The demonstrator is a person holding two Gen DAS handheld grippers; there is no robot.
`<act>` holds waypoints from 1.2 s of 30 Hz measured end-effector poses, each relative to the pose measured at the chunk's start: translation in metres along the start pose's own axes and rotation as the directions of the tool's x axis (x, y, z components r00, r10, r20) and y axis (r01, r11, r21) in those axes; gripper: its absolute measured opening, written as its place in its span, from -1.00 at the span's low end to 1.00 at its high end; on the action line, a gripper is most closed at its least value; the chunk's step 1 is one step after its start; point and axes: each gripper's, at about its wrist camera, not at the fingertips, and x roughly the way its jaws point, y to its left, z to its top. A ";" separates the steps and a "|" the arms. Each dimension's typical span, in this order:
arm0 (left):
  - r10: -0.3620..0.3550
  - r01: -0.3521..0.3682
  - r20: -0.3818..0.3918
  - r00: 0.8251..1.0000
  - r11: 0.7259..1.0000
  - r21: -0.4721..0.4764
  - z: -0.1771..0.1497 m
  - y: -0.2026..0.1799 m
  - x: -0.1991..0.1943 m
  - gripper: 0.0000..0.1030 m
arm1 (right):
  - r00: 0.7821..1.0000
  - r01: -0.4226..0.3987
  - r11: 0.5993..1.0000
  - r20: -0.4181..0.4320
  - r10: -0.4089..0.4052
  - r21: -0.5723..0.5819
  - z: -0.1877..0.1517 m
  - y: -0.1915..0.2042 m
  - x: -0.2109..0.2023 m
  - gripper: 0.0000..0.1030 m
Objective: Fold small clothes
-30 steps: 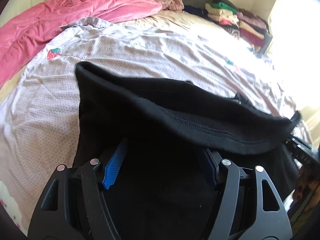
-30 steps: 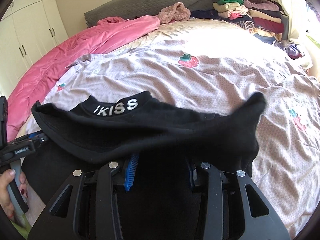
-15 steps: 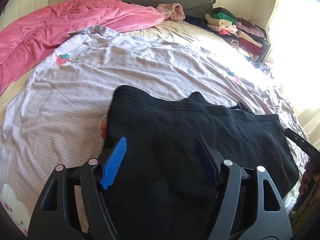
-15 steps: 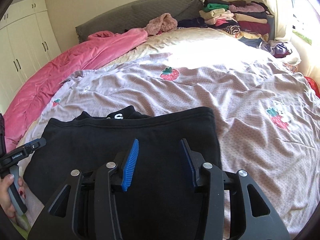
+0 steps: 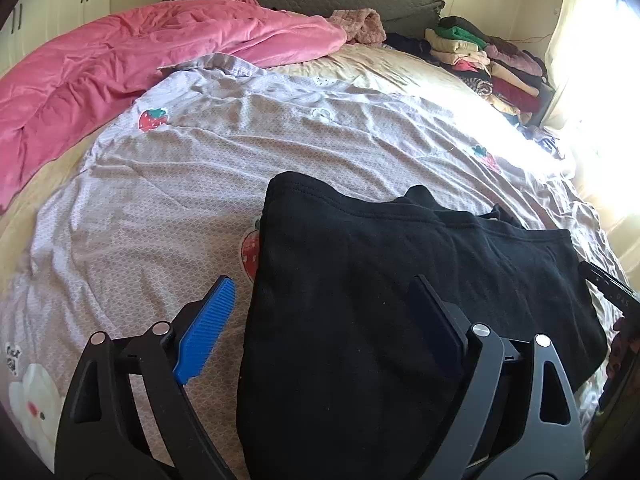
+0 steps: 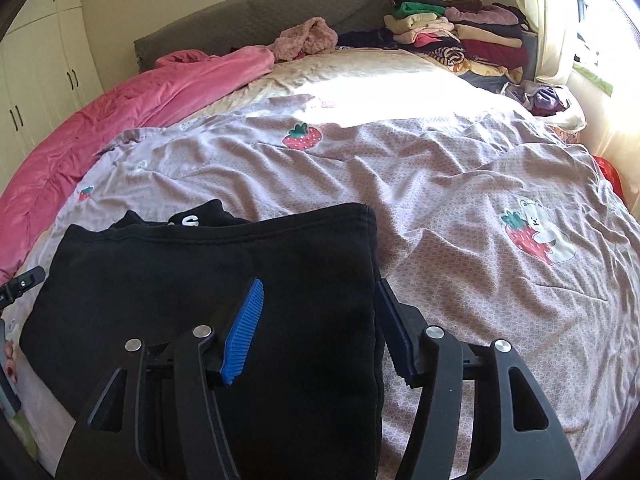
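1. The garment [image 6: 224, 304] runs off the right wrist view's edge at 6 o'clock; its near hem is unseen.
2. White lettering [image 6: 188, 221] at 10 o'clock is mostly covered by a fold, unreadable.
3. A hand [image 5: 618, 350] at 3 o'clock in the left wrist view is cut off.
4. The window [image 5: 608, 40] at 2 o'clock is washed out.

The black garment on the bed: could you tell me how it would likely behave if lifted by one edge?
The black garment would probably droop: it lies flat, following the wrinkled sheet. Its thick hemmed edge suggests some weight. The knit looks matte, so the ribbed pads should hardly slip.
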 end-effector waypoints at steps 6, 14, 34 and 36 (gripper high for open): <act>0.020 -0.020 -0.015 1.000 1.000 0.002 -0.001 0.002 0.004 0.65 | 1.000 0.020 1.000 -0.020 -0.021 -0.007 0.002 0.000 0.016 0.09; 0.024 -0.025 -0.041 0.999 1.000 -0.019 -0.004 0.010 0.018 0.66 | 1.000 -0.001 1.000 -0.029 0.002 0.012 0.005 -0.005 0.024 0.04; 0.015 -0.020 -0.073 0.997 0.997 -0.076 -0.010 0.026 0.020 -0.13 | 0.997 0.082 0.997 0.007 -0.082 0.006 0.003 -0.010 0.012 -0.22; 0.032 -0.036 -0.061 0.998 0.997 -0.068 -0.007 0.025 0.014 0.14 | 0.997 0.068 0.998 0.036 -0.068 0.010 0.004 -0.005 -0.001 -0.04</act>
